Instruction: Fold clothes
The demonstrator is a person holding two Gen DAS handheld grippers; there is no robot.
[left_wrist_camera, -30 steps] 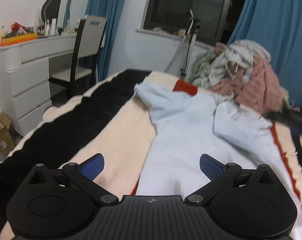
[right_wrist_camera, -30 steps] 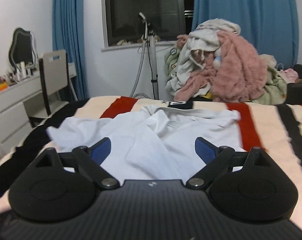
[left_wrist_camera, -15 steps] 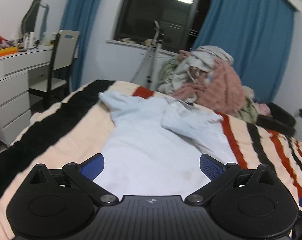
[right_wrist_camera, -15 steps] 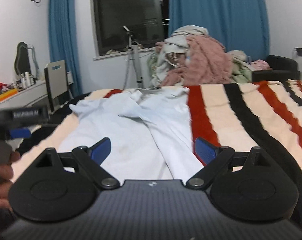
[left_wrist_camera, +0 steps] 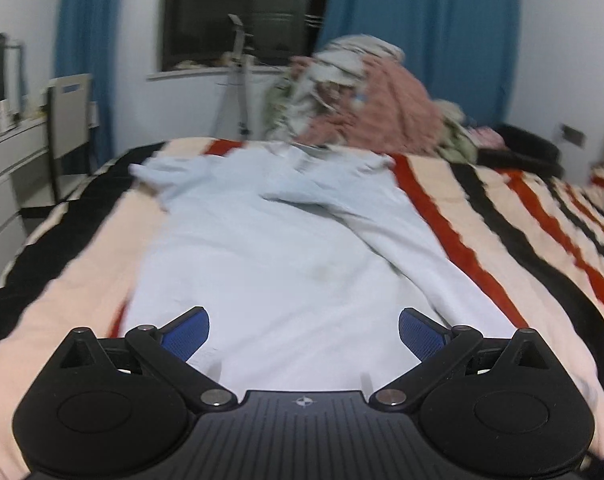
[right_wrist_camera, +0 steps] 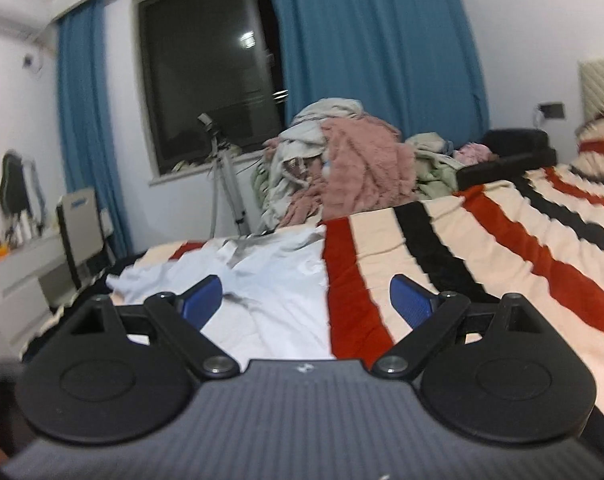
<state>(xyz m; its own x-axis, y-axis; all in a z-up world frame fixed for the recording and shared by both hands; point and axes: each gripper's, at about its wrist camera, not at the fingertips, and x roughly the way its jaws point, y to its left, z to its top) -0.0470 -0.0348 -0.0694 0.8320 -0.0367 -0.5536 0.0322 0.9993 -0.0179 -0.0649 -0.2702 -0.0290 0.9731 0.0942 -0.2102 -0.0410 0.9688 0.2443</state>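
Observation:
A pale blue shirt [left_wrist_camera: 270, 256] lies spread lengthwise on the striped bed blanket [left_wrist_camera: 501, 216], one sleeve folded across its chest and the other sticking out to the far left. My left gripper [left_wrist_camera: 303, 334] is open and empty, hovering over the shirt's near hem. In the right wrist view the same shirt [right_wrist_camera: 278, 284] lies left of a red stripe. My right gripper [right_wrist_camera: 305, 304] is open and empty, low over the shirt's right edge and the blanket [right_wrist_camera: 501, 264].
A heap of clothes with a pink fluffy piece [left_wrist_camera: 365, 112] sits at the far end of the bed. A tripod [left_wrist_camera: 238, 80] stands by the window. A chair [left_wrist_camera: 68, 120] and white dresser [left_wrist_camera: 6, 168] are on the left. A black cushion [right_wrist_camera: 513, 152] lies far right.
Both grippers have swung to the right and pulled back toward the near end of the shirt. The right gripper now looks across the shirt's right edge. Both stayed open.

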